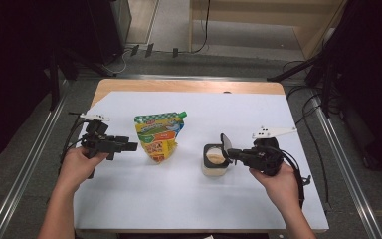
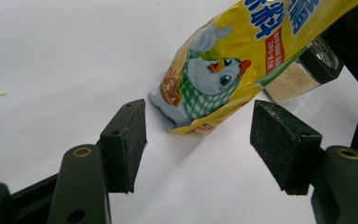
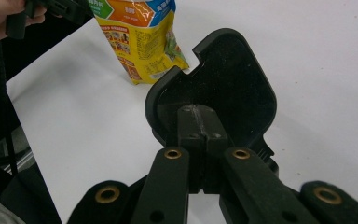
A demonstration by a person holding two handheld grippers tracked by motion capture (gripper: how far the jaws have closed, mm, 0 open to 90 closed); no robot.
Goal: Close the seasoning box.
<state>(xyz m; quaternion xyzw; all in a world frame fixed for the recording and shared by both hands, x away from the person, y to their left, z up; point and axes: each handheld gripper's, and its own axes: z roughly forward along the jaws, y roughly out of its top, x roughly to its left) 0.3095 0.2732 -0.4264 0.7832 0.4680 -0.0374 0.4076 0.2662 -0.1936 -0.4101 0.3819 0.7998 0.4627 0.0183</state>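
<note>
Jar [image 1: 215, 162] of pale powder upright on the white table [image 1: 179, 199], right of centre, black flip lid [image 1: 226, 143] swung up and standing open. Right gripper [image 1: 230, 153] with jaws shut tight, pads pressed together against the inside of that lid [image 3: 223, 88], apparently nipping its edge or a tab there, though hard to tell from this angle whether pinching or merely pushing. Yellow-and-green pouch [image 1: 159, 137] lying flat near the middle of the table, spout at its upper right corner, cap seemingly on, well apart from the jar in the high view. Left gripper [image 1: 132, 146] held level just left of the pouch, jaws spread wide with nothing between them, bottom corner of the pouch [image 2: 214, 79] a little ahead of the pads [image 2: 279, 140] and untouched. Judged from this: jar opened, so first step done; pouch not yet picked up, not yet uncapped, nothing poured. Left to do, probably: close on the pouch, lift it, bring it over the jar's mouth, refill, then press the lid down
</note>
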